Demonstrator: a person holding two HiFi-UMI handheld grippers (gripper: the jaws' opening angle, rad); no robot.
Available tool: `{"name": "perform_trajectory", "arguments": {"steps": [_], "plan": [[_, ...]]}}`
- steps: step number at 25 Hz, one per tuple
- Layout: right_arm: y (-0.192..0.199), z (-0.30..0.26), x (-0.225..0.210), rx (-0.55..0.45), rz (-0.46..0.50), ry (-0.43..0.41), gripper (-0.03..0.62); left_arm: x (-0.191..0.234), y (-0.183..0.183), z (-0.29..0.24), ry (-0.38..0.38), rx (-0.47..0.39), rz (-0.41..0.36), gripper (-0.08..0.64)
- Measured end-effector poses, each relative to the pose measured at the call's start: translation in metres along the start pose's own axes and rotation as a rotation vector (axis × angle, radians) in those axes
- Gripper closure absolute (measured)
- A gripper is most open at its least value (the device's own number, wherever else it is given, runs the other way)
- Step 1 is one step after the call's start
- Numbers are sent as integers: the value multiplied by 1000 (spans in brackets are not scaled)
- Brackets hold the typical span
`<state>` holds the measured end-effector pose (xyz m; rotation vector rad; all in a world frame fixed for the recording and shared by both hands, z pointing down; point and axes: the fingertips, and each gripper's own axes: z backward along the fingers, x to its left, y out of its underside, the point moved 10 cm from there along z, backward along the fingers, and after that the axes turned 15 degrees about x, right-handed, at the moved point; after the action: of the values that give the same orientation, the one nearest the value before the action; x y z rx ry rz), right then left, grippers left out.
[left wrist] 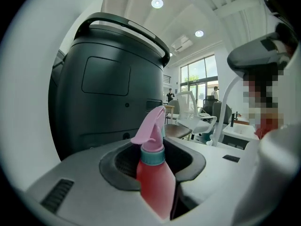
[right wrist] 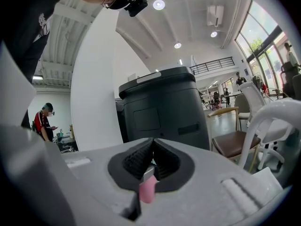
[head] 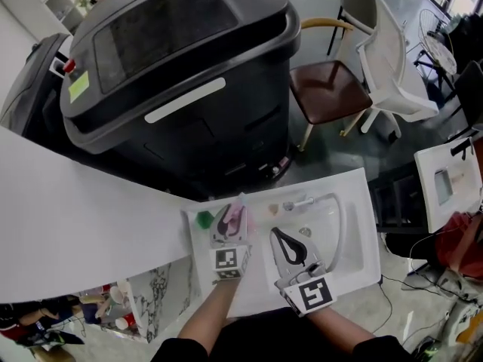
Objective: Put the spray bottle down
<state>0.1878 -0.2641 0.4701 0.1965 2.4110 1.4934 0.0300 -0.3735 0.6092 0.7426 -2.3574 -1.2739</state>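
Over white sink (head: 355, 236), spray bottle (left wrist: 155, 185) in left gripper (head: 229, 221), black machine (head: 181, 74) behind

The bottle (left wrist: 155, 187) is smooth, translucent red plastic with a glossy pink head, the right tongs' (right wrist: 153, 145) pads (right wrist: 136, 160) are ribbed matt black rubber, the machine (head: 189, 74) smooth dark plastic.

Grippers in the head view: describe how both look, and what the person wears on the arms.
The left gripper and right gripper are pale grey shells with black ribbed pads. Each carries a white cube with black square markers. No cables show. The sleeves are black.
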Motion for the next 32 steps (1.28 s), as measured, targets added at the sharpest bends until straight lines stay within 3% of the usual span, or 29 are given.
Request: {"name": "perform_trajectory", "arguments": {"steps": [4,9,17,19,23,27,32], "plan": [[-2,-5,-6,-28,5,-23,594,3,5,-22,-6,-14,-35,399],[0,-7,-7,-9,19,-44,594,-8,11,-36,42,-61,-125,400],[12,-12,-6,41,2,-79,594,-12,24,-25,46,-112,-115,390],[14,-14,-5,61,1,-88,594,-12,30,-21,46,-110,-123,387],[17,-16,-8,66,-4,-103,594,-11,38,-17,96,-65,-70,376],[17,-16,-7,50,-14,-116,594,-5,45,-23,114,-59,-76,329],[18,-10,-3,40,-34,-108,594,7,51,-17,109,-61,-28,285]]}}
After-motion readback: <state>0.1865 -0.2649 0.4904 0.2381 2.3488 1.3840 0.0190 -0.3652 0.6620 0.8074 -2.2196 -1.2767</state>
